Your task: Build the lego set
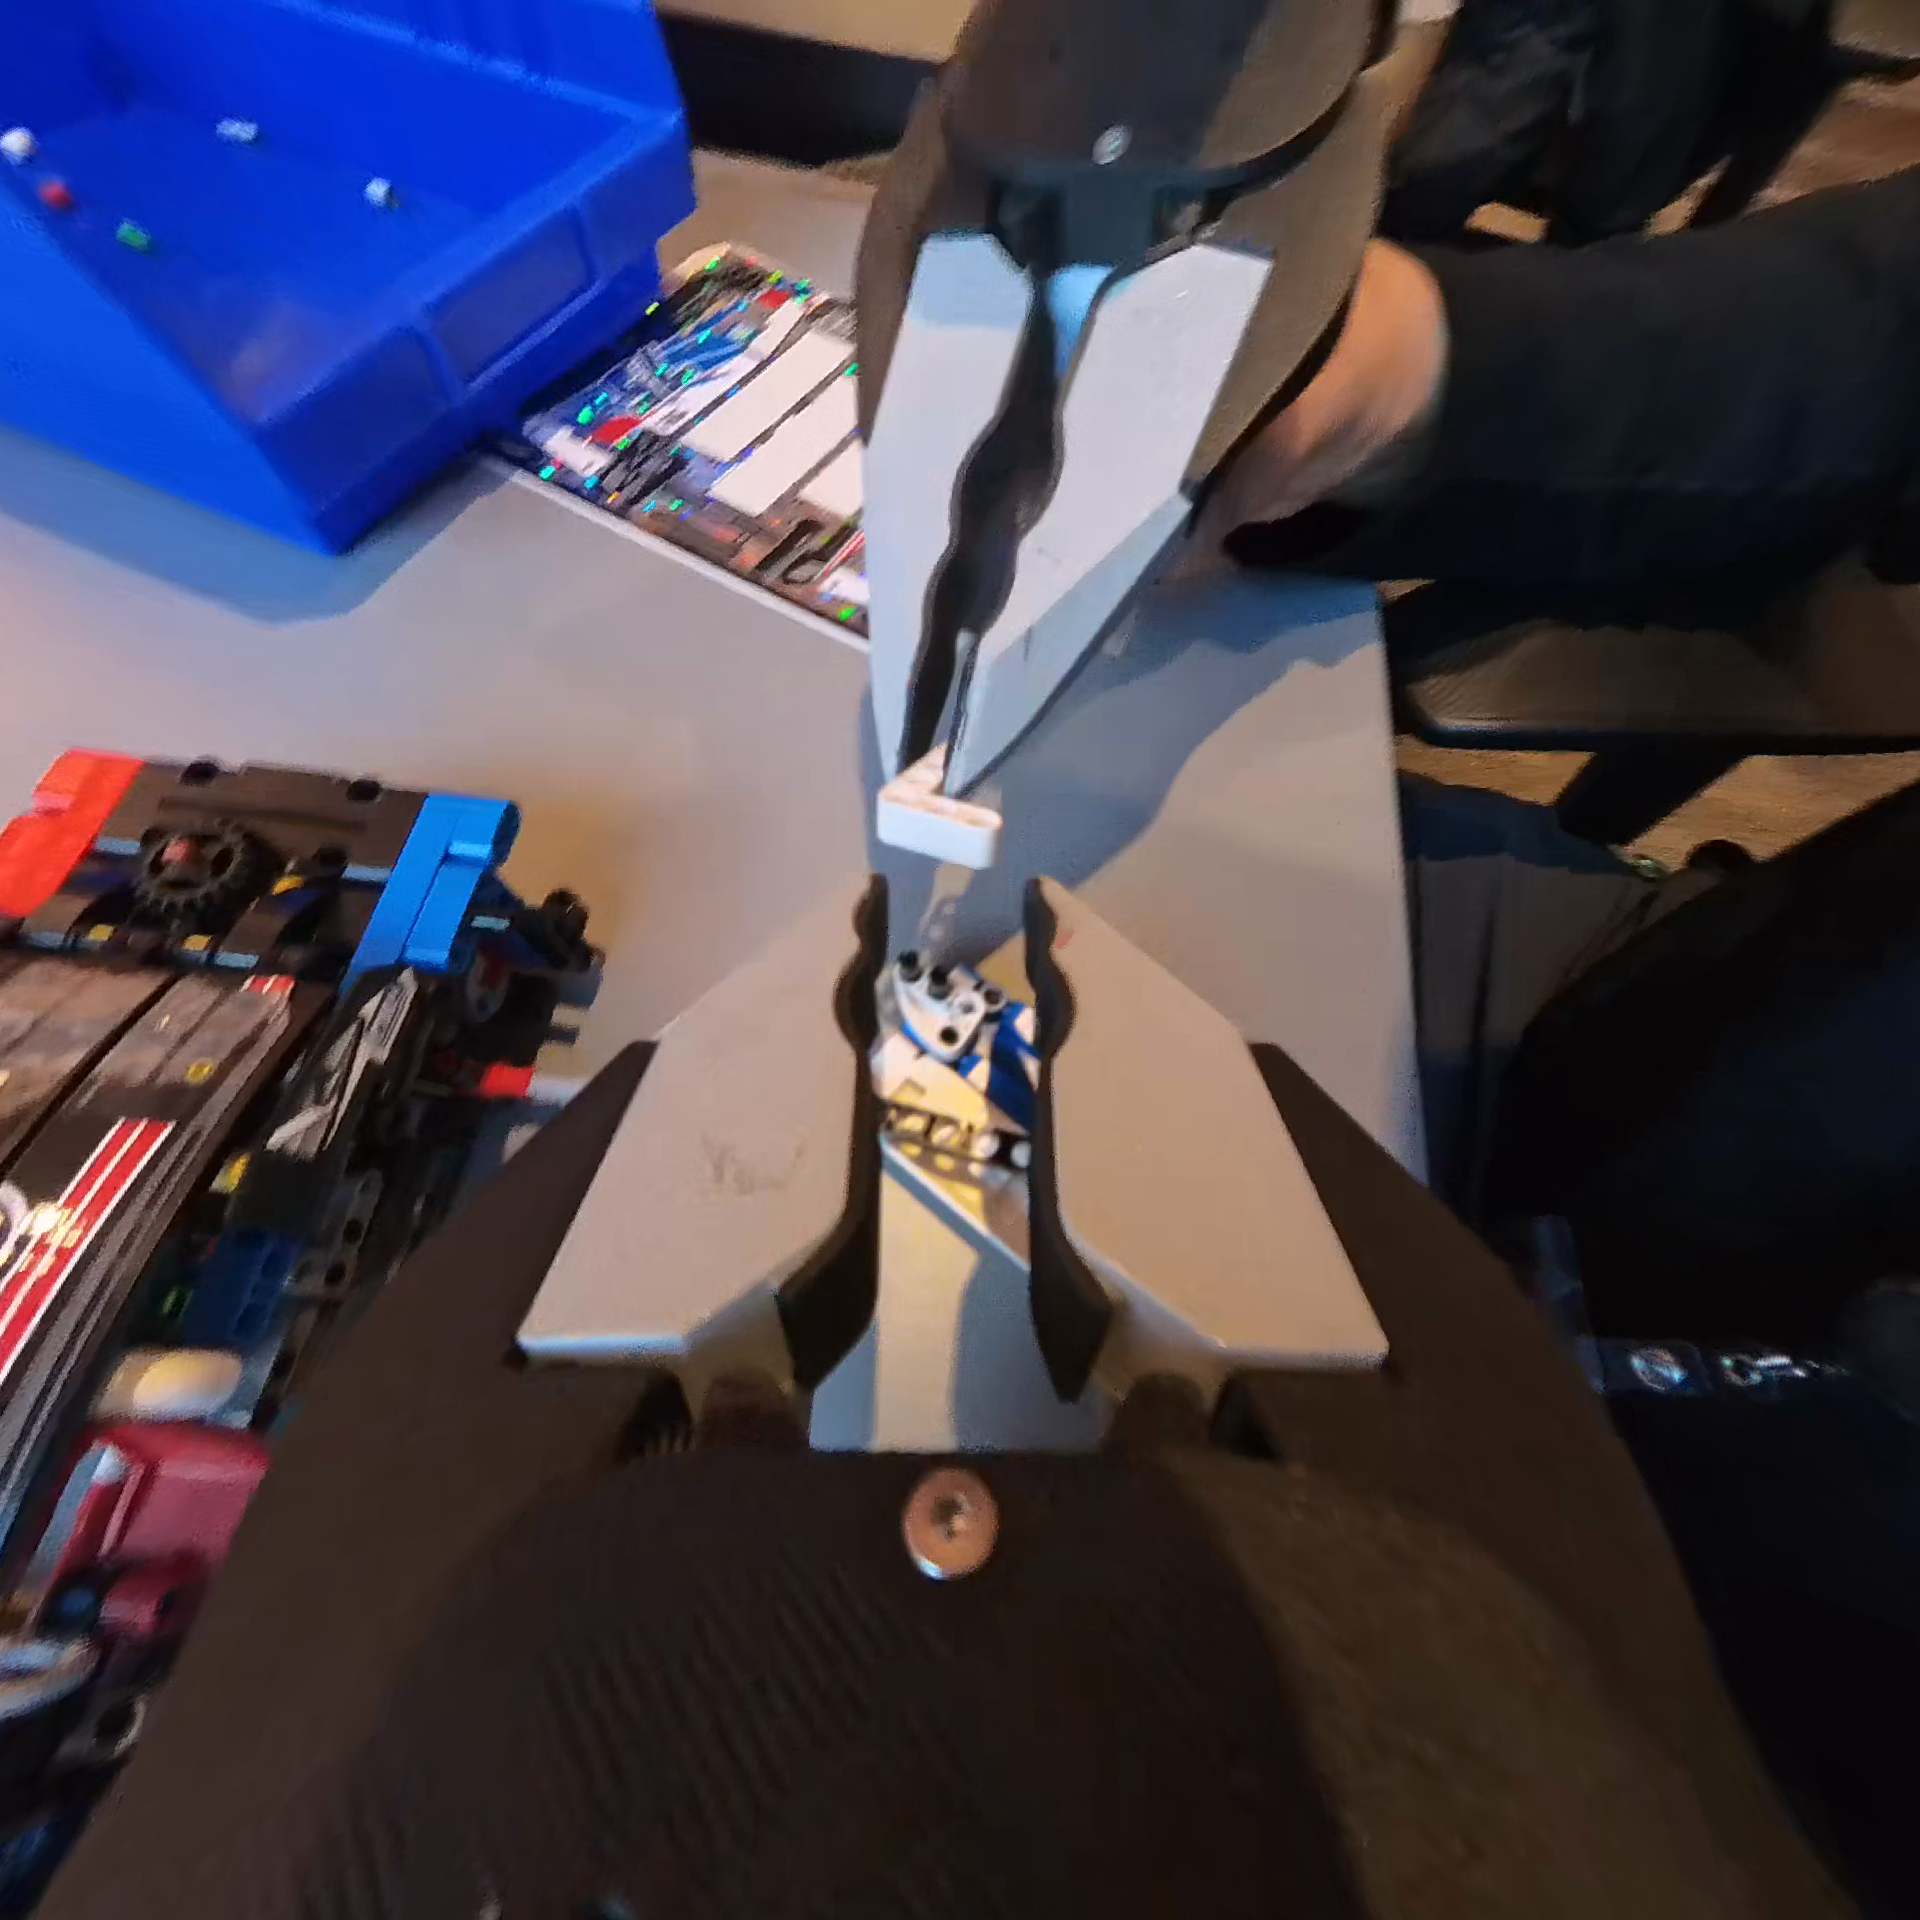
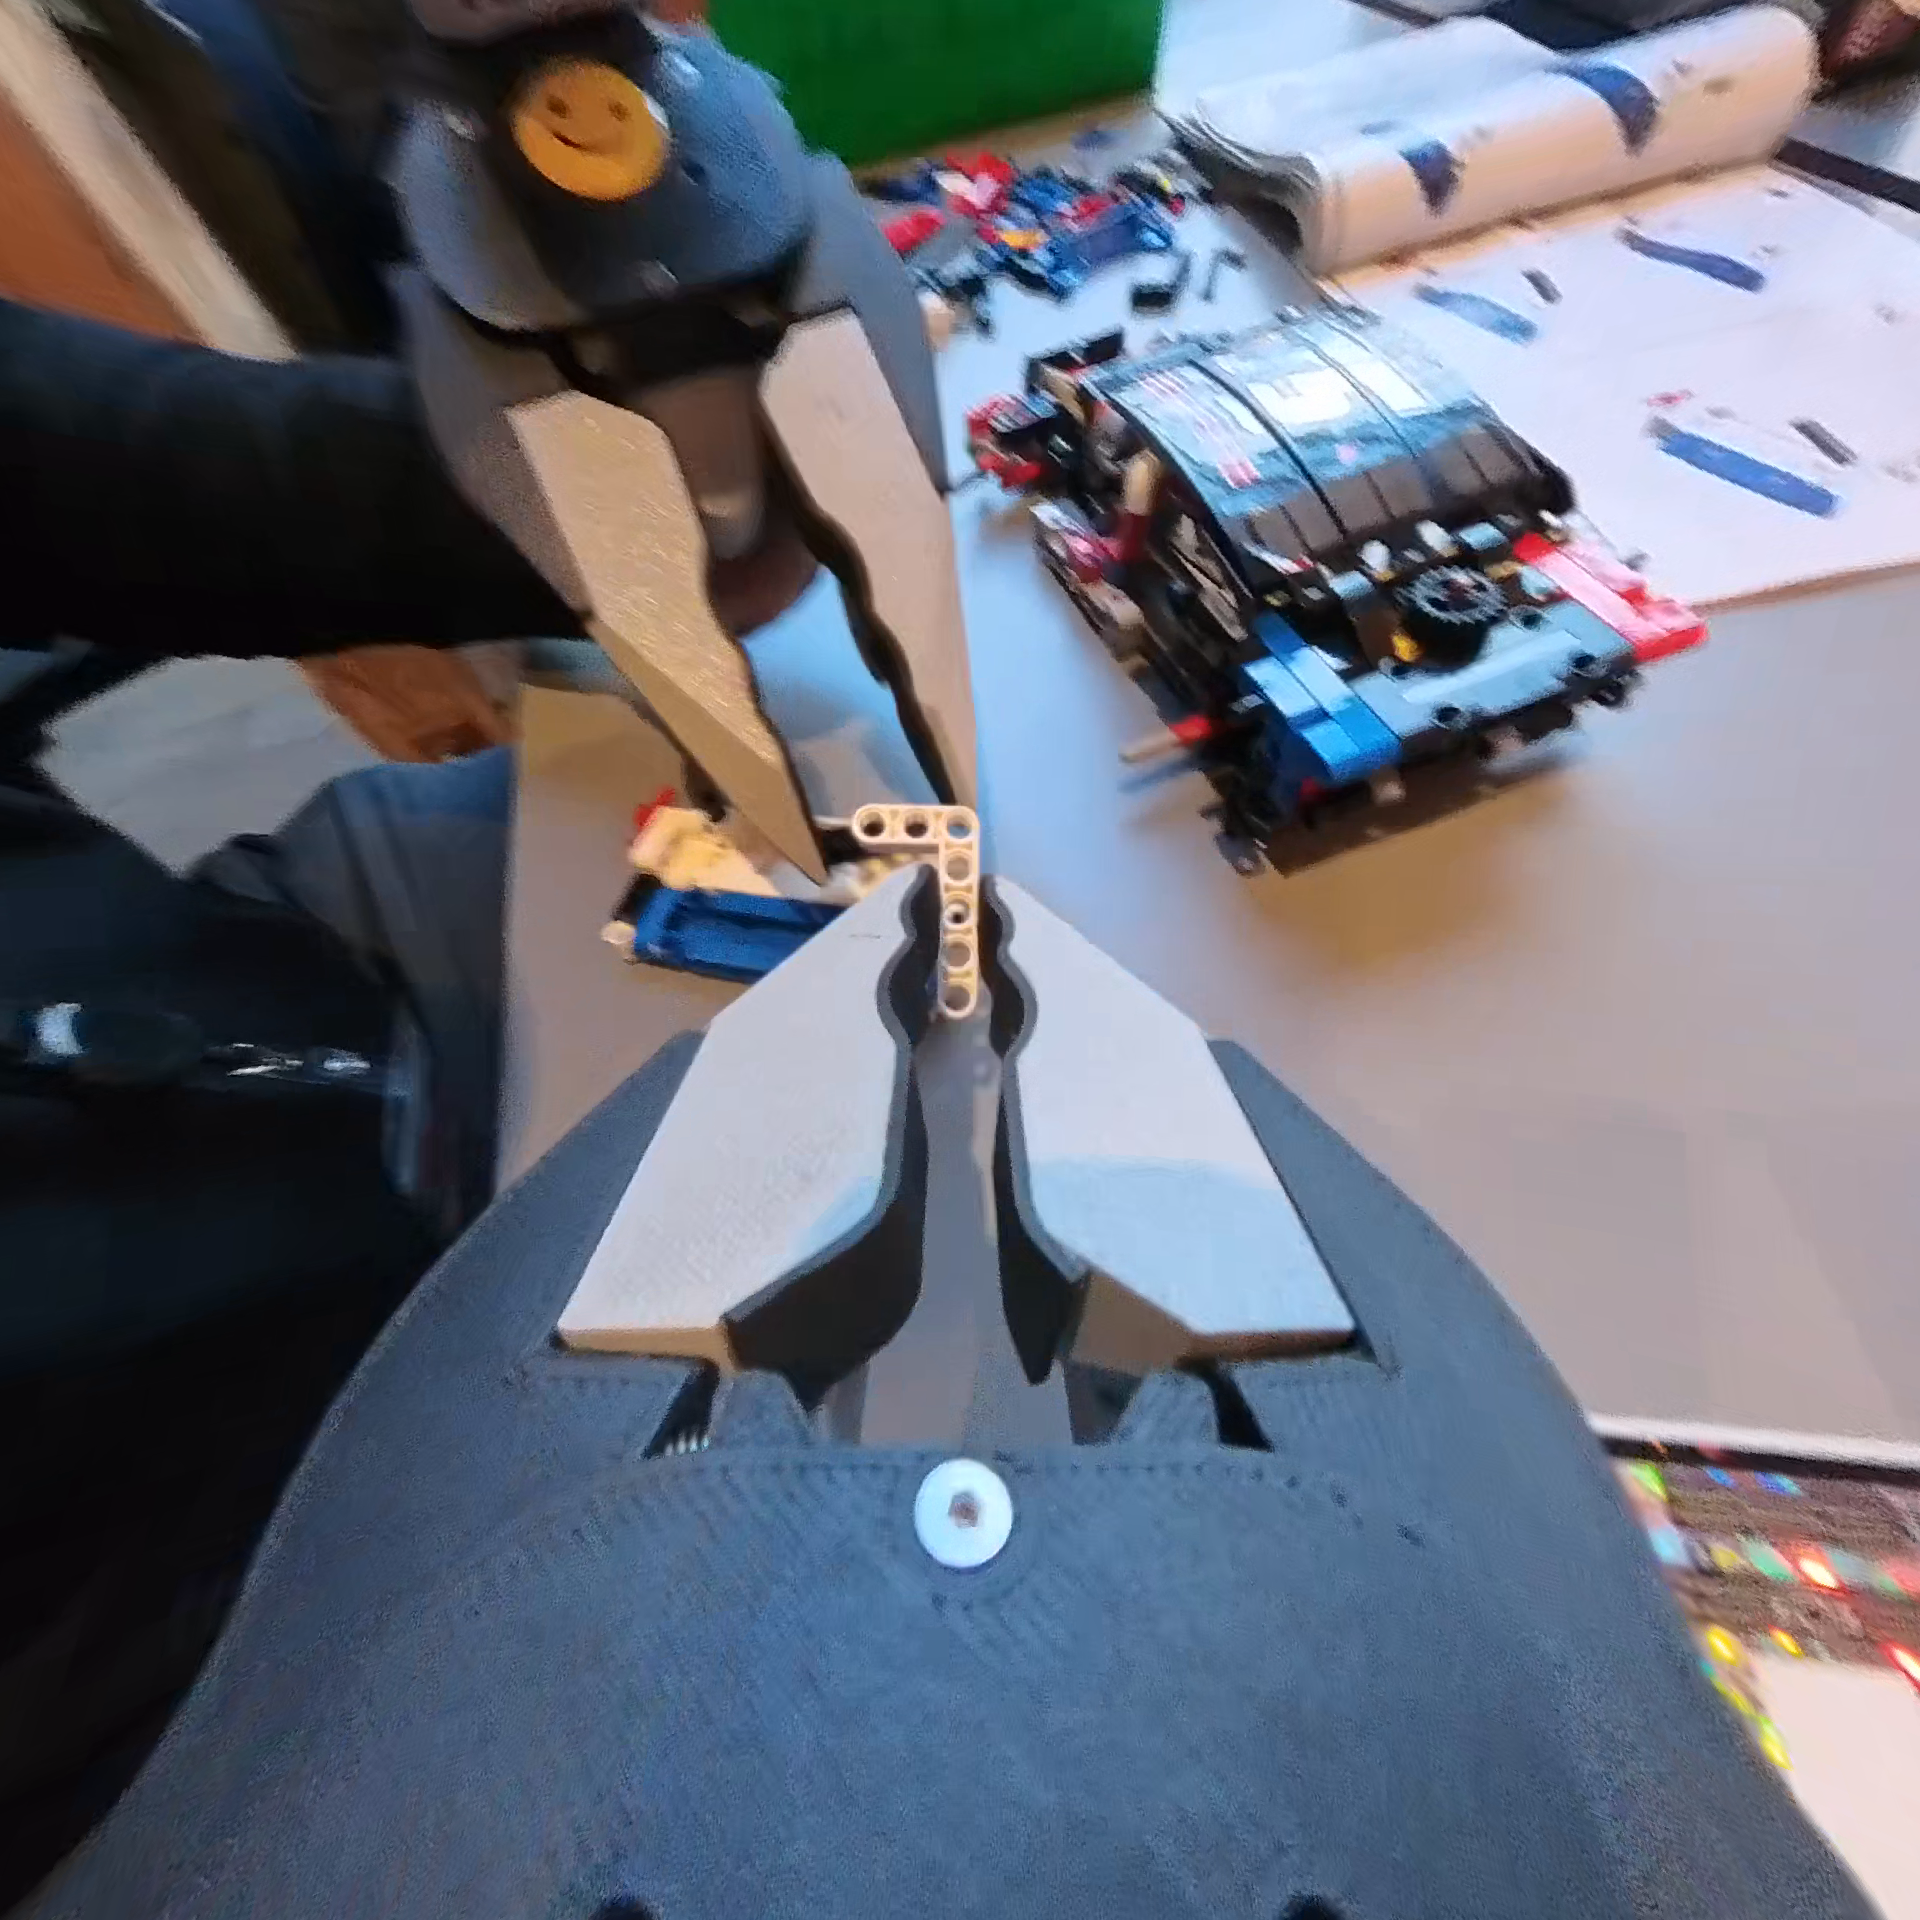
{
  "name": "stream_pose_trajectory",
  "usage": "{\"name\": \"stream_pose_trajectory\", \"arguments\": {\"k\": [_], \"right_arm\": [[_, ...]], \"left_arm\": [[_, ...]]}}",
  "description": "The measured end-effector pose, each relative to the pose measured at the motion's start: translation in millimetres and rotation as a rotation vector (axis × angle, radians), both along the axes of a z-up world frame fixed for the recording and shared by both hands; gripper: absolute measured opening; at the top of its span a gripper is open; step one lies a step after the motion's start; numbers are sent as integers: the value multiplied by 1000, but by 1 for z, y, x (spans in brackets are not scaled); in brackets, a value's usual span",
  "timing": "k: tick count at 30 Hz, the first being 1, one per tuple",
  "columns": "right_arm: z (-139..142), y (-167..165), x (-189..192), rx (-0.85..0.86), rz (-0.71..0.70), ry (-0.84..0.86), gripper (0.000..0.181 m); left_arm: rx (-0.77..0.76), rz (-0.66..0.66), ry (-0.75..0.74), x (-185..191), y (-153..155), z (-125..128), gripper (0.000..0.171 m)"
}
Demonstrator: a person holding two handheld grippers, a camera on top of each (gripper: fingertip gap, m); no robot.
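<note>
1. Grey tabletop [image 2: 1351, 987] carries everything; a blue bin [image 1: 312, 260] holding a few tiny loose pieces sits toward its far left corner in the left wrist view, with a sticker sheet [image 1: 727, 416] just beside it.
2. Along the table's left edge in that view lies a large, partly built lego car [image 1: 208, 1018] (black panels, blue and red ends, 1 black gear on top); the right wrist view shows it [image 2: 1351, 582] well apart from both grippers.
3. Open instruction pages [image 2: 1662, 364] lie behind the car, with a scatter of loose pieces [image 2: 1039, 229] near the far edge.
4. The right gripper [image 2: 956, 883] is clamped on a white L-shaped beam [image 2: 951, 904], its long arm between the fingers and its short arm sticking out past the tips.
5. The left gripper [image 1: 951, 894] has its fingers narrowly parted around a small white and blue sub-assembly [image 1: 956, 1039] resting near the table's edge; whether the pads touch it cannot be told.
6. The 2 grippers point at each other, the beam [image 1: 935, 816] hanging just above the sub-assembly [image 2: 707, 914].
</note>
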State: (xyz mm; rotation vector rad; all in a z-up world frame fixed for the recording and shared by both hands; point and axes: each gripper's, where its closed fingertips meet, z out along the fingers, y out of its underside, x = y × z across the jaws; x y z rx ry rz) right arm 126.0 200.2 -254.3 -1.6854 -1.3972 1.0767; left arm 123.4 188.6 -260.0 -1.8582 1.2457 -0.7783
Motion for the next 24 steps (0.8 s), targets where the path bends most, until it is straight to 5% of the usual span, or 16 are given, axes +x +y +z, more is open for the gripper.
{"name": "stream_pose_trajectory", "arguments": {"k": [6,11,14,24], "right_arm": [[-21,14,4,87,-126,-173,4],[-26,6,-2,72,-103,-201,4],[-24,4,-2,26,-88,-162,4],[-33,0,-3,-27,-56,-165,7]], "left_arm": [[-10,181,114,-13,8,-15,21],[110,212,241,-8,11,-24,21],[119,177,253,-3,6,-28,4],[159,187,294,-2,5,-32,2]]}}
